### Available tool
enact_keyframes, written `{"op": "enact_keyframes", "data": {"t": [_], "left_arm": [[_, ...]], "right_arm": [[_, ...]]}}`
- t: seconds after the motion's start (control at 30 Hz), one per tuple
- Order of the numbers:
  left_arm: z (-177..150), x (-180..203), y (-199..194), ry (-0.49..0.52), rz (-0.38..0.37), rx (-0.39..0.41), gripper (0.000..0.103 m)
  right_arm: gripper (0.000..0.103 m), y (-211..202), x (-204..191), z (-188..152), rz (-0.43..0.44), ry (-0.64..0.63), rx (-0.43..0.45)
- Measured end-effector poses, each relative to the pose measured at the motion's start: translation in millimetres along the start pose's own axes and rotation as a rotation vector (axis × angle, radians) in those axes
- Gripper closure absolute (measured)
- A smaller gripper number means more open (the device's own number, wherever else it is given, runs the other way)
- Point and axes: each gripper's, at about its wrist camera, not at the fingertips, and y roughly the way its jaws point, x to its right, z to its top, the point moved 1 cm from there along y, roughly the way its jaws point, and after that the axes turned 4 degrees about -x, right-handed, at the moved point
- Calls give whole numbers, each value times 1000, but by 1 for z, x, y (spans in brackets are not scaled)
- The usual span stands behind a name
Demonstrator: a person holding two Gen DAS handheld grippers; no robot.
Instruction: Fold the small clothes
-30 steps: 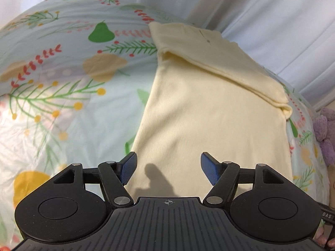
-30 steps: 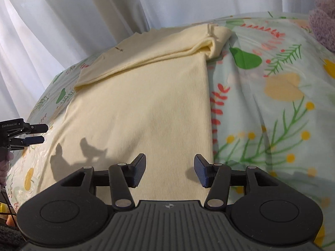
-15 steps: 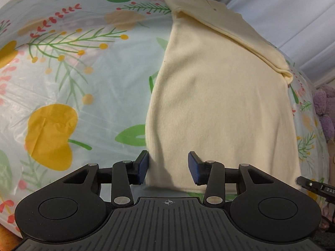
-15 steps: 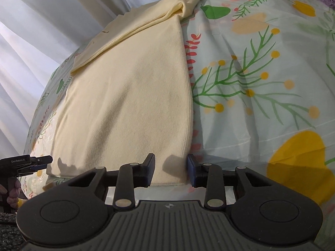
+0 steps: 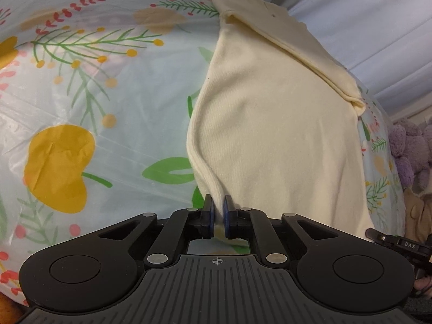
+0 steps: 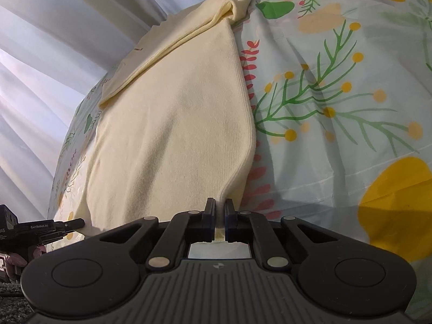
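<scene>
- Left wrist view: the left gripper (image 5: 218, 209) is clenched on the near left corner of the cream garment (image 5: 278, 135), with a thin ridge of fabric pinched between its 2 blue pads (image 5: 227, 210).
- The garment lies lengthwise on a floral tablecloth (image 5: 94, 102), its far end folded over into a band; the pinched edge lifts into a soft wrinkle.
- A purple plush toy (image 5: 410, 151) sits at the right edge, and the right gripper (image 5: 397, 243) shows low on the right.
- Right wrist view: the right gripper (image 6: 220, 213) is clamped on the garment's (image 6: 175, 129) near right corner, cloth squeezed between its pads (image 6: 229, 213).
- The tablecloth (image 6: 337, 94) spreads to the right; white curtains (image 6: 40, 81) hang behind on the left.
- The left gripper (image 6: 78, 222) is visible at the far left, at the garment's other near corner.
</scene>
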Motion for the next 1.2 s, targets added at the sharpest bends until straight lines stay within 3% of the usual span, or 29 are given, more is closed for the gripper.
{"op": "enact_keyframes", "data": {"t": [0.13, 0.3, 0.5, 0.6, 0.77, 0.87, 0.9, 0.93, 0.97, 1.0, 1.07, 1.2], "left_arm": [[13, 7, -19, -23, -70, 93, 95], [47, 24, -31, 17, -108, 220, 95], [100, 36, -18, 48, -70, 329, 95], [127, 34, 3, 35, -43, 337, 95], [148, 32, 41, 62, 38, 336, 93], [144, 28, 42, 85, 82, 385, 77], [143, 25, 39, 90, 89, 409, 68], [143, 22, 38, 99, 86, 416, 66], [144, 20, 38, 122, 76, 402, 65], [145, 19, 41, 143, 73, 385, 61], [149, 20, 50, 178, 92, 351, 55], [157, 25, 71, 197, 76, 268, 55]], "right_arm": [[98, -6, -1, 8, 44, 38, 38], [98, -10, -8, 33, 81, 51, 123], [98, 0, -23, 92, 43, 14, 267], [98, 11, -19, 124, 9, 41, 317], [97, 40, -25, 153, -117, -50, 358], [90, 46, -30, 155, -201, -116, 411], [82, 44, -31, 153, -219, -145, 433], [75, 42, -31, 150, -226, -176, 441], [64, 41, -31, 148, -226, -194, 440], [60, 42, -30, 147, -222, -215, 430], [59, 49, -28, 145, -234, -255, 378], [59, 67, -24, 148, -259, -261, 306]]}}
